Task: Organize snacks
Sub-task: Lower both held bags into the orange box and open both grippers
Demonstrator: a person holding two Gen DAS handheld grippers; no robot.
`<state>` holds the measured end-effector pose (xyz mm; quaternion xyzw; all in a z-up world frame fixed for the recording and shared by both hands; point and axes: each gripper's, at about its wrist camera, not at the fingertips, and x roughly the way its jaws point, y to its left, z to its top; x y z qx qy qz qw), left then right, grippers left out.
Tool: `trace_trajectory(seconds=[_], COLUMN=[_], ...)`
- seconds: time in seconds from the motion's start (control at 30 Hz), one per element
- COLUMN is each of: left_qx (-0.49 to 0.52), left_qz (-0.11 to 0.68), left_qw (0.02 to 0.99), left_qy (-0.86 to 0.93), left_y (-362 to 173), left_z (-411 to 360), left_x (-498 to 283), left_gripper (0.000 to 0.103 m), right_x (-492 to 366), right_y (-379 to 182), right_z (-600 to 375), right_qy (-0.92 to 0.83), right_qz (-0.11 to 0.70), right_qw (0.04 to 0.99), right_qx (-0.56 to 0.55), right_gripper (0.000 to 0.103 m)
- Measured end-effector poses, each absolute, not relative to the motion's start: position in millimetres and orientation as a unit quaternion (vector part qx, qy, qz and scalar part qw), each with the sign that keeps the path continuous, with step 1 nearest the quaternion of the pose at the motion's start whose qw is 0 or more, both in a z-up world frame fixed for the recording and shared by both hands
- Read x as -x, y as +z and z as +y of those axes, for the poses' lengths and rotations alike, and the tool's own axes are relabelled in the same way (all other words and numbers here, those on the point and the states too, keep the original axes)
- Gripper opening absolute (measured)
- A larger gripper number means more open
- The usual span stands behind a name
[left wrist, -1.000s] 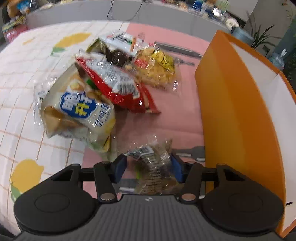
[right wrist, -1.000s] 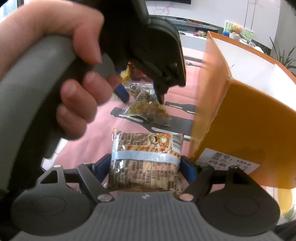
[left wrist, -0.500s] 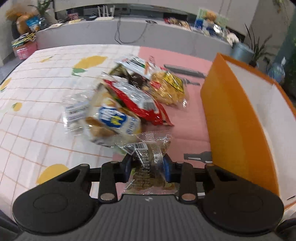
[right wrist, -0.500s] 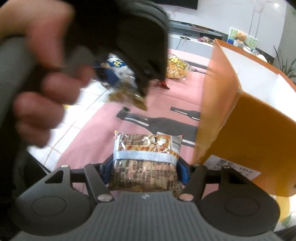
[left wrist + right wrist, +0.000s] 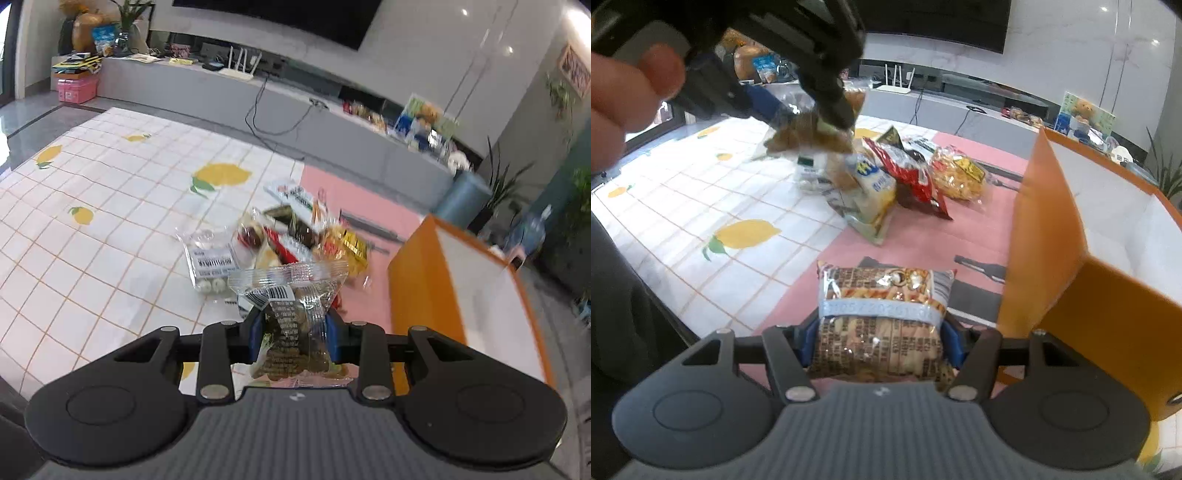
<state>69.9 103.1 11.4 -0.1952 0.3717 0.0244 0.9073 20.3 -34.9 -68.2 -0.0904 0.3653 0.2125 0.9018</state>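
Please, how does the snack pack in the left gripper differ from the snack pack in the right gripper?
The clear snack pack in the left gripper is narrow and crumpled, so its jaws stand close; the printed snack pack in the right gripper is broad and flat, so its jaws stand wider. The clear pack shows dark contents through see-through film; the printed pack bears a pale blue band. Both are gripped by their sides.

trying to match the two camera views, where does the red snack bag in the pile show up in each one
Left wrist view: the red foil snack bag is at centre, mostly hidden behind the clear packet held in the left hand-held gripper.
Right wrist view: the red bag lies in the upper middle, between a white-and-yellow bag and a yellow snack bag.
Shared landmark: the orange cardboard box, right of the pile in both.
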Motion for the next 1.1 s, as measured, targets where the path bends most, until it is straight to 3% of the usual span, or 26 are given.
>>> trace_trajectory(seconds=[0.23,0.47,0.6,0.83,1.1], left_qx=[0.251,0.229,0.211,0.205,0.160], left_qz=[0.310,0.300,0.322,0.379,0.421], left_qw=[0.917,0.926,0.921,0.891,0.885], left_qy=[0.014,-0.014,-0.060,-0.142,-0.120], left_y=[47,67,64,38,8], left_z=[114,83,39,-39,-73], left_x=[-52,-53,-68,-105,-124], left_gripper=[0.037,0.037,0.037,0.037,0.037], right_x=[-28,-42,-54,-74,-67], right_y=[-10,33,23,-15,-23], right_z=[-81,-178,-219,-296,-307], right_qy=[0.223,0.147,0.064,0.033,0.042], right_qz=[0.306,0.235,0.231,0.267,0.279], right_qw=[0.925,0.953,0.966,0.936,0.928], right_qx=[-0.019,-0.122,-0.101,-0.228,-0.243], right_gripper=[0.062,0.062,0.062,0.062,0.062])
